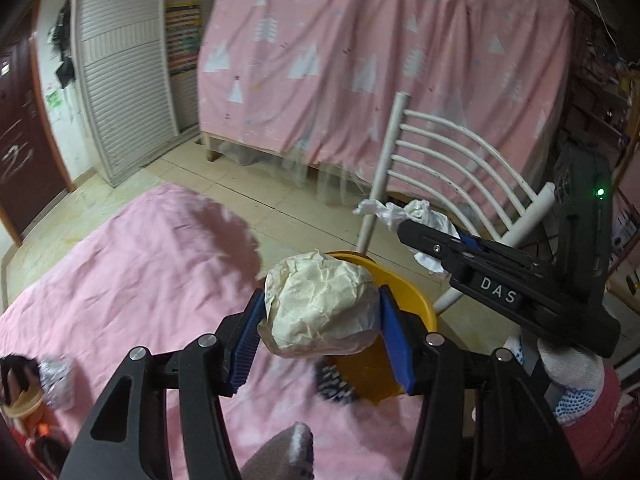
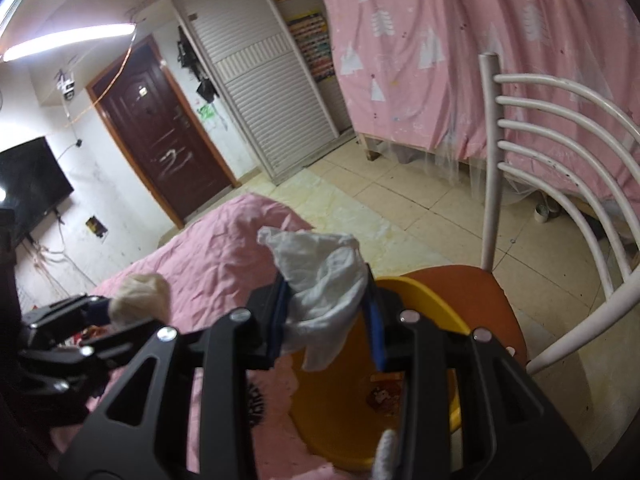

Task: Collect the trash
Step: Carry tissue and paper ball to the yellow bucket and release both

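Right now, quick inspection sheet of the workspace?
Surface: pink sheet, rumpled.
Job's things: cream paper wad and white tissue, both held near the yellow bin; a wrapper lies in the bin.
Clutter: foil ball and a dark comb on the sheet.
Grippers: left gripper shut on the wad; right gripper shut on the tissue.
Cables: loose wires under the TV.
Surroundings: white chair, pink curtain, brown door.

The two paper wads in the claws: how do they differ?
The left claw holds a cream paper ball, packed round and tight; the right claw holds a white tissue, loose and limp, with a corner hanging down. The ball spreads its claw wider than the tissue does. Both are crumpled and pinched above the yellow bin.
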